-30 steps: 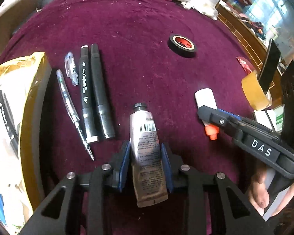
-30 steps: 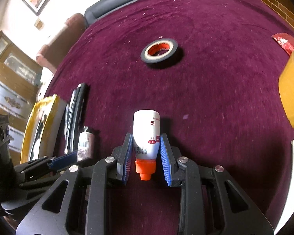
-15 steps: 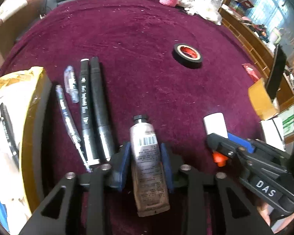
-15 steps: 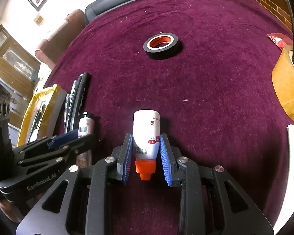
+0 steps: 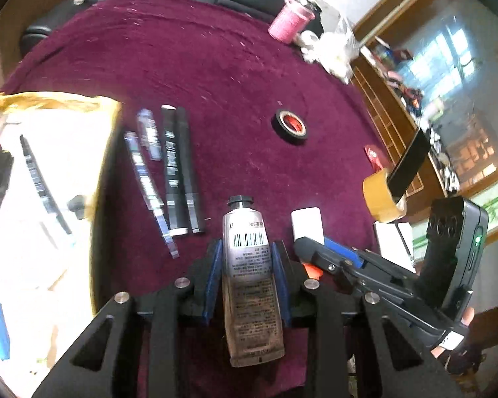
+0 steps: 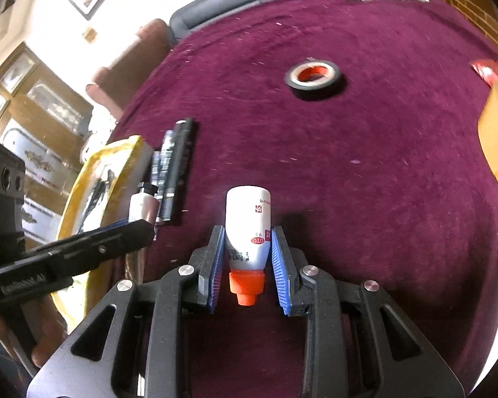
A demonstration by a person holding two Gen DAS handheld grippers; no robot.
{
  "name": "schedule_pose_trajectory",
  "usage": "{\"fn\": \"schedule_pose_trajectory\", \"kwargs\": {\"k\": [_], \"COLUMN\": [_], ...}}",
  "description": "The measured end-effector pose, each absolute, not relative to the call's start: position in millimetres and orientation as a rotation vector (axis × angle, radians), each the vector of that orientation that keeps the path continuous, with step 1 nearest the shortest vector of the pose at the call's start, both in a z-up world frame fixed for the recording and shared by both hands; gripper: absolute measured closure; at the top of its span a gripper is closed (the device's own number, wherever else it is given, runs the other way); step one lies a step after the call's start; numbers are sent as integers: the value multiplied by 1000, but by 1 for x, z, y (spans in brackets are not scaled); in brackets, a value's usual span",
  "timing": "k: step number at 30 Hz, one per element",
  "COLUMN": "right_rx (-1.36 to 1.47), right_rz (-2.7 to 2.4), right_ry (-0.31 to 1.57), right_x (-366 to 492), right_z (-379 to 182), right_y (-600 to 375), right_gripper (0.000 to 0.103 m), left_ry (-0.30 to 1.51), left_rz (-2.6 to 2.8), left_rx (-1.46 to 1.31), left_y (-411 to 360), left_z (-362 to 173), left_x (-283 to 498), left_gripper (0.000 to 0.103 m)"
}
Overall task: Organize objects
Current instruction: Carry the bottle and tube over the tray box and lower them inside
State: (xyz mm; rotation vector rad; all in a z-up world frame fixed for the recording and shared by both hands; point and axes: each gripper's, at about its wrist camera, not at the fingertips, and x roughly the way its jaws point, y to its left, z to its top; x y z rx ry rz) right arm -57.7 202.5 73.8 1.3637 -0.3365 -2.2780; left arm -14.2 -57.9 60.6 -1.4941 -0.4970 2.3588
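Note:
My left gripper (image 5: 246,248) is shut on a silver tube (image 5: 252,298) with a black cap and holds it above the maroon tablecloth (image 5: 215,76). Close on its right, my right gripper (image 6: 248,232) is shut on a white bottle (image 6: 249,212) whose orange cap points back toward the camera. The left wrist view shows that bottle (image 5: 307,224) beside the tube. In the right wrist view the left gripper (image 6: 139,225) and the tube (image 6: 142,204) sit at the left.
Two black markers (image 5: 179,165) and two clear pens (image 5: 146,172) lie side by side left of centre. A yellow-edged box (image 5: 49,99) holding pens is at far left. A black tape roll (image 5: 290,126) lies mid-table, with a brown tape roll (image 5: 378,195) and white box (image 5: 391,238) at right.
Both grippers have risen off the cloth with the tube and the bottle still in them. The left gripper has also swung and rolled, so more of the table's far side shows.

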Motion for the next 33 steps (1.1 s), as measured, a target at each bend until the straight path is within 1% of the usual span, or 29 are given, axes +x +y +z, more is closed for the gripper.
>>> {"fn": "schedule_pose_trajectory", "kwargs": {"k": [9,13,22,33], "right_rx": [1261,1249,1241,1295], "right_rz": [-2117,-2054,-2020,-1986], "right_ry": [-223,-159,-61,-10], "right_x": [-35,-36,-66,-98], "right_z": [102,106,112,99], "right_y": [134,98,38,1], "right_gripper": [76,76,76,76], "left_ry": [-685,-709,-830,-789], "left_rz": [2454,2529,2549,2504], "left_rx": [-1455,-1469,-1562,-1671], "left_y": [-155,-196,-247,-260], "left_z": [92,93,59,28], "left_x": [19,10,-36,-78], "left_gripper": [74,74,74,74]}}
